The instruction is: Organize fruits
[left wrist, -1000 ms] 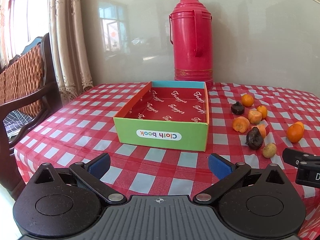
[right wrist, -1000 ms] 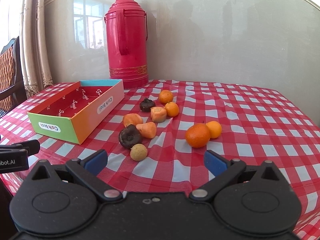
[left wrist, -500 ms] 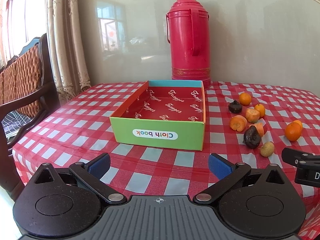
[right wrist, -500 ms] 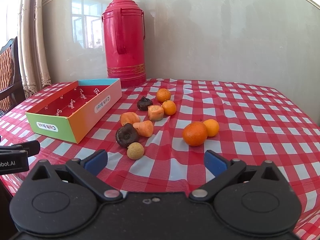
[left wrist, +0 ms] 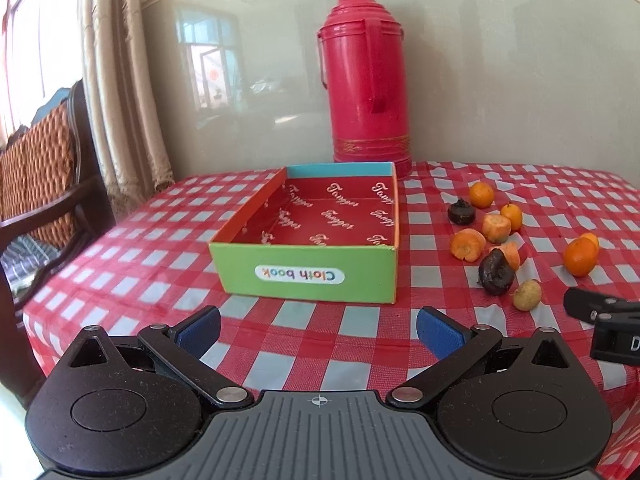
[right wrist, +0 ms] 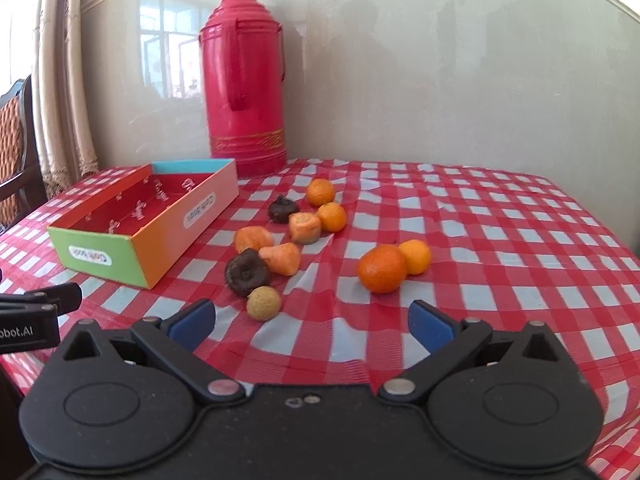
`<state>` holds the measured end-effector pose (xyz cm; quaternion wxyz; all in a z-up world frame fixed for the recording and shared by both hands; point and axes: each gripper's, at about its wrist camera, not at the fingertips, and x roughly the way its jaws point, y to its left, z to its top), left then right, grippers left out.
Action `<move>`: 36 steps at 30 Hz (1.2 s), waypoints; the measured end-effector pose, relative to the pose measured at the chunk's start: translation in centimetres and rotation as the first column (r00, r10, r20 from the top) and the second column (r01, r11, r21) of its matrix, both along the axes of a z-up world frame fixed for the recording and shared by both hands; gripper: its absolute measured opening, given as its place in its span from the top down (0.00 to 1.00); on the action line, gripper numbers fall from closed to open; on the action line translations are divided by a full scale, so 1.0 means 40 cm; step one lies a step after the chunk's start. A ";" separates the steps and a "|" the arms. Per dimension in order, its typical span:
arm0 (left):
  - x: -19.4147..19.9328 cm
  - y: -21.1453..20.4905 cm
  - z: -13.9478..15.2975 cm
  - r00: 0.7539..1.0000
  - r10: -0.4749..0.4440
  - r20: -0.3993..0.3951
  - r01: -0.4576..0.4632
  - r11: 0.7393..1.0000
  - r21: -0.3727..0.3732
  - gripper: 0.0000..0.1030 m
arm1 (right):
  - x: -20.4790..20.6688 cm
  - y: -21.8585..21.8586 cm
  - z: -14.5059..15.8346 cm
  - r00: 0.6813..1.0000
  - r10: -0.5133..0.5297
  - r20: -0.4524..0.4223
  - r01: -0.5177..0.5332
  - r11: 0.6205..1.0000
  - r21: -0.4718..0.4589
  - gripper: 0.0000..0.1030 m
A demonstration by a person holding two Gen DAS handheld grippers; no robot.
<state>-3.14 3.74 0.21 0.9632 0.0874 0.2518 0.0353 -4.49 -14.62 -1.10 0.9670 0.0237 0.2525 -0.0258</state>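
- Red-and-white checked cloth covers the worktop [right wrist: 500, 240]; its near edge drops away under both tools, its left edge falls off beside a wooden chair [left wrist: 48, 184], and its right edge is visible in the right wrist view.
- Left gripper [left wrist: 318, 330]: fingers [left wrist: 200, 326] spread wide apart, nothing between them, held over bare cloth short of the box.
- Right gripper [right wrist: 312, 320]: fingers [right wrist: 430, 322] likewise apart and unloaded; uncovered cloth lies ahead and to the right.
- Box [left wrist: 308, 276]: open-topped, green front wall labelled "Cloth book", red printed lining, no fruit inside; sits left of the fruit with a strip of cloth between.
- Fruit, near to far: small tan fruit [right wrist: 263, 303] touching or just beside a dark wrinkled fruit [right wrist: 247, 272]; orange-fleshed pieces [right wrist: 282, 258] behind; large orange [right wrist: 382, 268] touching a smaller one [right wrist: 416, 256], set apart to the right; second dark fruit [right wrist: 282, 209] and two small oranges [right wrist: 320, 192] farthest.
- Red thermos [right wrist: 242, 84] stands upright at the back, against the wall, just behind the box.
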 end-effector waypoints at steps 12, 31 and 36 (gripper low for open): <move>0.087 -0.165 0.015 0.975 -0.220 -0.016 0.221 0.974 0.048 0.00 | -0.062 -0.154 0.033 0.979 -0.186 0.089 0.174 0.977 0.127 0.05; 0.108 -0.294 -0.073 0.953 -0.298 -0.056 0.297 0.955 -0.018 0.43 | -0.107 -0.254 0.036 0.959 -0.257 0.119 0.229 0.951 0.206 0.05; 0.115 -0.311 -0.091 0.948 -0.310 -0.076 0.309 0.951 -0.027 0.60 | -0.107 -0.256 0.033 0.959 -0.258 0.118 0.229 0.950 0.214 0.05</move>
